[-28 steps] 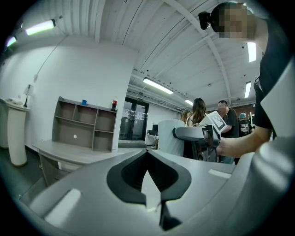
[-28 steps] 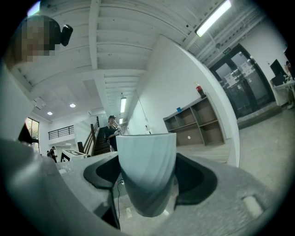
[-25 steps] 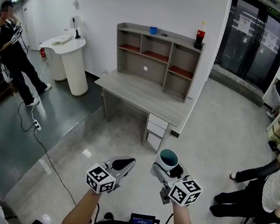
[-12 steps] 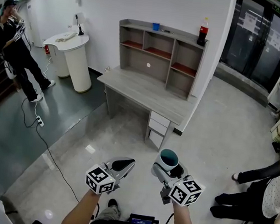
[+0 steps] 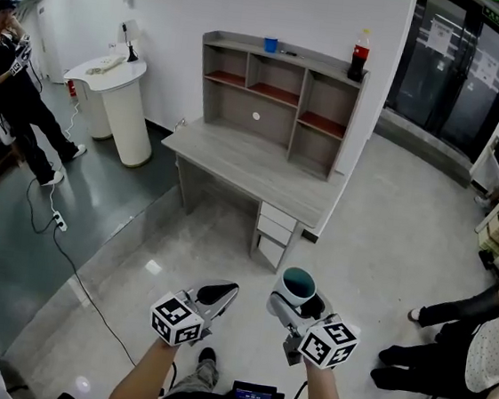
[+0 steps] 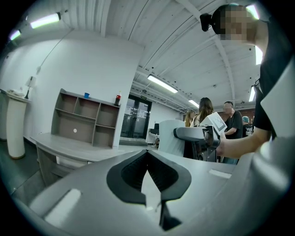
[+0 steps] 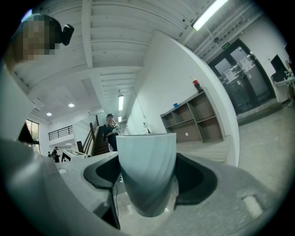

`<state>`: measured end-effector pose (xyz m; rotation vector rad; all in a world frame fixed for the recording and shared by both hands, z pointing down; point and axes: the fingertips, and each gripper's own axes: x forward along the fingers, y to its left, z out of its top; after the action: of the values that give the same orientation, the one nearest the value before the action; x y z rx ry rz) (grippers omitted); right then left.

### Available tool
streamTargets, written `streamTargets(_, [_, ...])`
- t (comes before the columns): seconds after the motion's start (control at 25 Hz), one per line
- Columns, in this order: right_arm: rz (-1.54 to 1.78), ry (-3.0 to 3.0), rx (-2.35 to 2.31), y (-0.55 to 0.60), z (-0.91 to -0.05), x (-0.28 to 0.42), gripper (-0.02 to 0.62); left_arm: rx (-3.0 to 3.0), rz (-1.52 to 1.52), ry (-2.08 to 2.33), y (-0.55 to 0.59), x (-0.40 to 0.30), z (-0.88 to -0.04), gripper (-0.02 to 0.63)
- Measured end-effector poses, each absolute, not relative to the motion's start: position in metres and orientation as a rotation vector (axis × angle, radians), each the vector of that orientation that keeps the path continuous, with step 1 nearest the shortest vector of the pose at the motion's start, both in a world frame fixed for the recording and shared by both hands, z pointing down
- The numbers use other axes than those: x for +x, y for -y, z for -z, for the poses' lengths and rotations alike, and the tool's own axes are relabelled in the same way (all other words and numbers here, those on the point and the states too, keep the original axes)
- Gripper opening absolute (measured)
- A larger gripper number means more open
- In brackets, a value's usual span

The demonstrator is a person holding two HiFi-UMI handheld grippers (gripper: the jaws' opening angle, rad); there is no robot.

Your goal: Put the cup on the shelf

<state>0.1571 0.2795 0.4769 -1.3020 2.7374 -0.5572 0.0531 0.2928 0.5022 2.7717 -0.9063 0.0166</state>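
A pale cup [image 5: 296,288] with a dark teal inside stands upright between the jaws of my right gripper [image 5: 296,303], which is shut on it; in the right gripper view the cup [image 7: 146,170] fills the gap between the two dark pads. My left gripper [image 5: 217,294] is shut and holds nothing, its jaws meeting in the left gripper view [image 6: 148,177]. The grey shelf unit [image 5: 279,99] stands on a grey desk [image 5: 236,161] against the white wall, some way ahead of both grippers across the floor.
A small blue cup [image 5: 270,44] and a cola bottle [image 5: 360,56] stand on top of the shelf. A white round counter [image 5: 117,107] is at the left, with a person [image 5: 14,105] beyond it. Seated people's legs [image 5: 447,351] are at the right. A cable [image 5: 72,263] trails over the floor.
The view has shifted a little: the desk and shelf now sit slightly further left in the head view. Both grippers keep their places and the cup stays gripped.
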Motion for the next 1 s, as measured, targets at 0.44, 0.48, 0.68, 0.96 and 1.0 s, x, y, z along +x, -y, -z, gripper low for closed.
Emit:
streamTargets(0.44, [0.545, -2.714, -1.349, -0.203, -0.472, 0.134, 0.36, 2.785, -0.01, 0.866, -0.212, 0.028, -0.502, -0.002])
streamTargets(0.48, [0.545, -2.711, -1.353, -0.197, -0.471, 0.132, 0.36, 2.785, -0.009, 0.862, -0.205, 0.026, -0.502, -0.002])
streamTargets(0.68, [0.545, -2.703, -1.376, -0.169, -0.472, 0.119, 0.36, 2.788, -0.008, 0.84, -0.176, 0.013, -0.504, -0.002])
streamTargets(0.96, [0.548, -2.693, -1.399, -0.133, -0.474, 0.097, 0.36, 2.788, -0.005, 0.817, -0.139, -0.01, -0.507, -0.002])
streamTargets(1.0, [0.548, -2.691, -1.402, -0.128, -0.474, 0.093, 0.36, 2.788, -0.005, 0.814, -0.134, -0.014, -0.508, -0.002])
